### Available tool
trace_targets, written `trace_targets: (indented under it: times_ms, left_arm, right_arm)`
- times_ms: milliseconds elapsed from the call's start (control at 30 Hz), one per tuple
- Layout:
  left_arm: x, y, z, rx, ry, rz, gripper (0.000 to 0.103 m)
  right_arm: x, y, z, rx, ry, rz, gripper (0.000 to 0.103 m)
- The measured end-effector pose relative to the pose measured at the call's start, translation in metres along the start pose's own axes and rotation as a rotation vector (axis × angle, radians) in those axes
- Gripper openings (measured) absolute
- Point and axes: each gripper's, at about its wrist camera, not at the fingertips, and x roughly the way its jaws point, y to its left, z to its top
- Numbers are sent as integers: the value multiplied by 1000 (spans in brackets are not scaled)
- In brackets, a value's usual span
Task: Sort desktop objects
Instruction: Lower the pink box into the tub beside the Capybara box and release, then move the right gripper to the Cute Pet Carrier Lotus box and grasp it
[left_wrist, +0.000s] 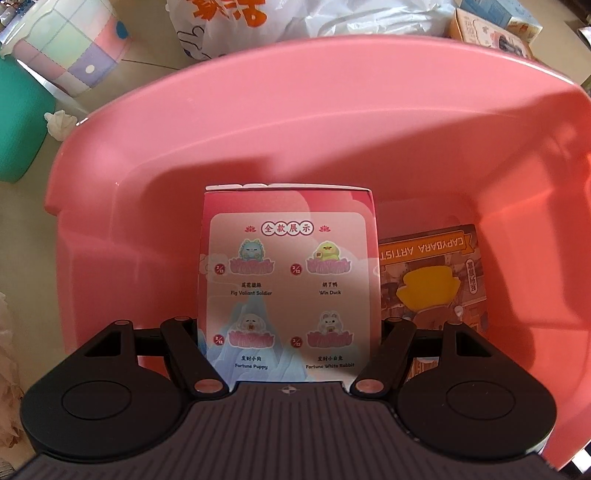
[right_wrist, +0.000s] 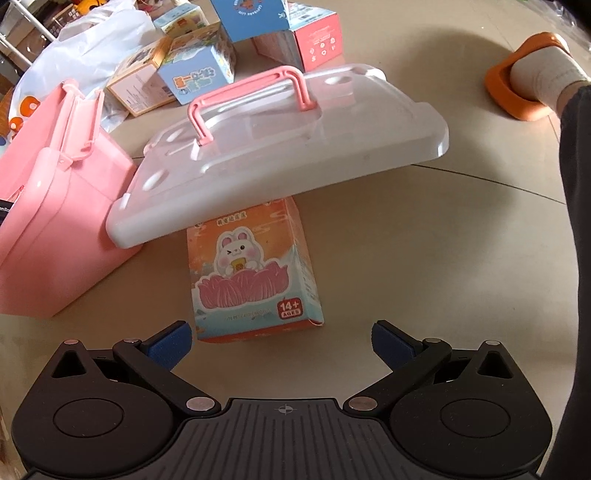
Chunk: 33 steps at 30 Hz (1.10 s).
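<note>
1. Pink toy box (left_wrist: 288, 288), printed with four small figures: held upright between the fingers of the left gripper (left_wrist: 290, 332), inside the pink bin (left_wrist: 258, 122). Fingertips hidden behind the box's edges; the arms stand just beside both its sides, so I judge the box pinched.
2. Cannot tell whether its lower end touches the bin floor; that part is hidden by the gripper body.
3. A capybara box (left_wrist: 432, 280) lies flat on the bin floor just right of the held box, touching or nearly so.
4. Step in hand, as I judge it: placing this box in the bin beside the one already sorted.
5. Next move for the left side calls for a small lowering until the box rests, then spreading the fingers without knocking it into its neighbour. Being tall and narrow, it may topple once freed.
6. Right gripper (right_wrist: 282, 343): blue-padded fingers (right_wrist: 168, 345) spread wide, holding nothing, hovering just near of the rabbit box (right_wrist: 255, 273).
7. Rabbit box lies on the surface (right_wrist: 424, 266), its far end under the translucent lid (right_wrist: 280, 155) with pink handle, which rests tilted. Bin stands to the left.
8. Likely the next pick: it calls for closing across the box's near end and drawing it out without shifting the lid.
9. More boxes (right_wrist: 192, 70) wait at the far left.
</note>
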Motion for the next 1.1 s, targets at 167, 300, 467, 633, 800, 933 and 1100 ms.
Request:
trace_targets:
  times_ms: [167,300,467,633,800,933,1100]
  left_arm:
    - [2,-2,2,3,15,5,72]
    - [2,-3,3,8,22,5,73]
    - [0,-3,3,12,21,-1,73]
    - [-17,2,3,-3,-10,-16,78]
    - [-55,0,1,28,-89,21,94]
    - [-87,2,-3,75,-136,50,95]
    - [-131,3,-21,75,-148,4,98]
  right_arm:
    - [-1,0,1,-6,-8,-18,103]
    - [0,2,0,-20,-3,-20,103]
    - [0,5,0,-34,-1,-19,103]
    - [-2,7,1,-48,-10,-25,103]
    - [-10,9,-1,-70,-31,-36,103]
    - [-18,12,-4,-95,-44,-47,103]
    - [-31,17,-10,-112,-80,-38,103]
